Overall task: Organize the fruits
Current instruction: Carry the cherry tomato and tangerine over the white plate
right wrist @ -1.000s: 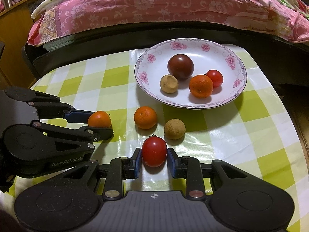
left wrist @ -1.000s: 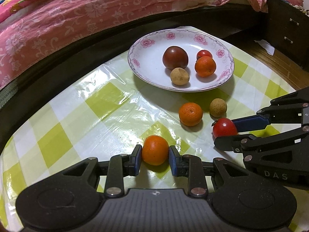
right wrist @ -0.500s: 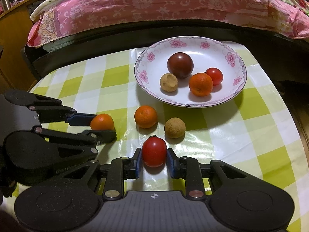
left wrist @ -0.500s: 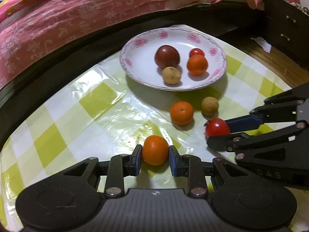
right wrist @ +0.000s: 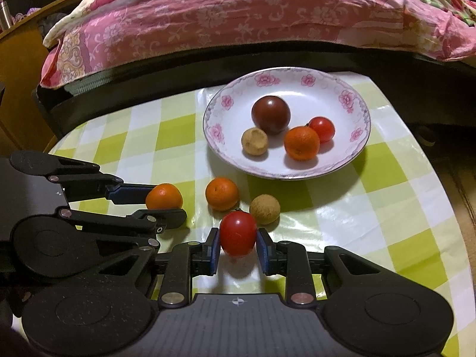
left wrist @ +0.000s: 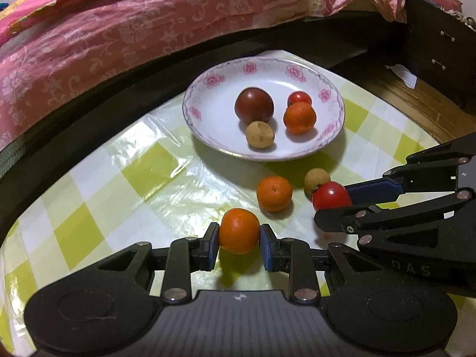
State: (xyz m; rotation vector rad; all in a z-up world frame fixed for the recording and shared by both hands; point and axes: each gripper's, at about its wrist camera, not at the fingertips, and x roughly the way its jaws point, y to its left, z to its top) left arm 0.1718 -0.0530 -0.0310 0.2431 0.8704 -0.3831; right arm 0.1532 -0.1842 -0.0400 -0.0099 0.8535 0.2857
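L gripper (left wrist: 239,236) clamped on tangerine (left wrist: 239,231), R gripper (right wrist: 238,245) on tomato (right wrist: 238,232), stem up; plate (right wrist: 354,154) upper-centre, cloth bare lower right.

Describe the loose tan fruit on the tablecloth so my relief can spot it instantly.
Start at the flowered plate on the checked tablecloth. Just in front of its near rim two loose fruits lie side by side. The tan fruit is the rough, dull one, right of the glossy loose orange.
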